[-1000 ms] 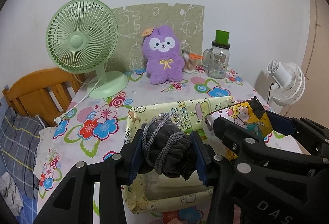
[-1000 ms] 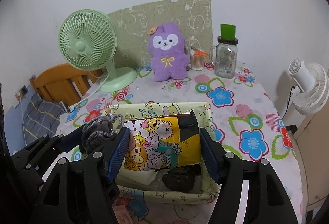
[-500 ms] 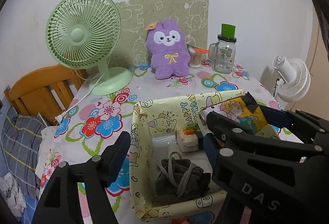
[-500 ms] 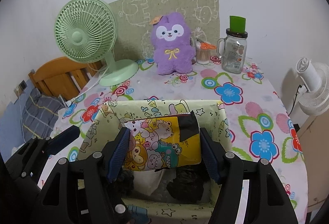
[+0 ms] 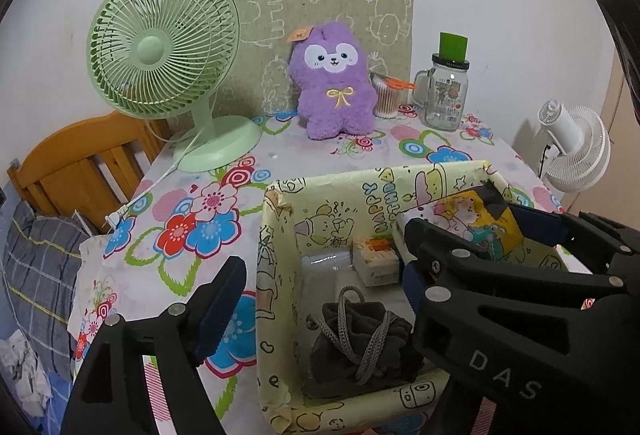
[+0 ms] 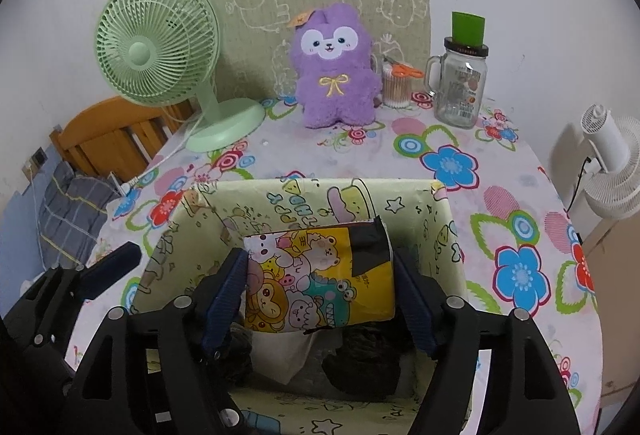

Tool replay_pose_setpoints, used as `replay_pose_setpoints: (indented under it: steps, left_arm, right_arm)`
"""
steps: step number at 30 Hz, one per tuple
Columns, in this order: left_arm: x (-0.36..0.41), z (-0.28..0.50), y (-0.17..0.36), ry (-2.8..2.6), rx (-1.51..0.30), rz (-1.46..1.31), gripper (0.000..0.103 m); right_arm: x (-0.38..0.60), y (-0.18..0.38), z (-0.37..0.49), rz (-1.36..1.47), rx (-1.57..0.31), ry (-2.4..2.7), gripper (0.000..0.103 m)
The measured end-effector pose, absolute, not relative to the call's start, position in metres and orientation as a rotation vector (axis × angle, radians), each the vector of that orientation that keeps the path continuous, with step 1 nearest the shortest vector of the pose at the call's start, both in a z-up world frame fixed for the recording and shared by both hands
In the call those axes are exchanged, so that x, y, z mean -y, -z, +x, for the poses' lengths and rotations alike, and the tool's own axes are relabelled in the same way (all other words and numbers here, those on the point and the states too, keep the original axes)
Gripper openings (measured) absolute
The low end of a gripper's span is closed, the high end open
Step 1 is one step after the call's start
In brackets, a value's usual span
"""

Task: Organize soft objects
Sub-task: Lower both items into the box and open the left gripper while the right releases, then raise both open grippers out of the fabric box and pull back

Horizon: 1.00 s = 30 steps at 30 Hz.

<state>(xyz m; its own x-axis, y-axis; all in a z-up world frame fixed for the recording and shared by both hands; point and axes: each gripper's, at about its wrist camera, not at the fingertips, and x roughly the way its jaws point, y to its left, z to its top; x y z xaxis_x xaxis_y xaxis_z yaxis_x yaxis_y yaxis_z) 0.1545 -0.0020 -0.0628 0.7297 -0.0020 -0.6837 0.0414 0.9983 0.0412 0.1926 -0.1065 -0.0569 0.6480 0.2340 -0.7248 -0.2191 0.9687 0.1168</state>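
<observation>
Two grippers hang over our yellow cartoon box (image 5: 280, 275). Our left gripper (image 5: 320, 299) is spreading wide with nothing gripped; the grey drawstring pouch (image 5: 356, 347) lies loose on the box floor, its 3 o'clock edge hidden by a finger. Our right gripper (image 6: 320, 291) is opening around the cartoon packet (image 6: 320, 275); we can't tell if the pads touch it. Dark lumps below are unreadable.

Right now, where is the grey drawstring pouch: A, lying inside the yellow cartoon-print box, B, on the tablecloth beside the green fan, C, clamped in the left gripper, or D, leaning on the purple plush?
A: the grey drawstring pouch lies on the floor of the yellow cartoon-print box, below the left gripper, whose jaws are opening and stand clear of it.
</observation>
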Motion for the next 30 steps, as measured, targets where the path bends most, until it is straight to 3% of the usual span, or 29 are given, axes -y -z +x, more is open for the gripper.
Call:
replay_pose_setpoints:
  steps: [8, 30]
  left_arm:
    - [0.007, 0.149, 0.063, 0.048, -0.761, 0.064, 0.09]
    - [0.022, 0.107, 0.048, 0.1, -0.724, 0.073, 0.095]
  right_arm:
    - [0.11, 0.054, 0.185, 0.01, -0.816, -0.247, 0.087]
    - [0.123, 0.038, 0.138, 0.015, -0.768, -0.235, 0.087]
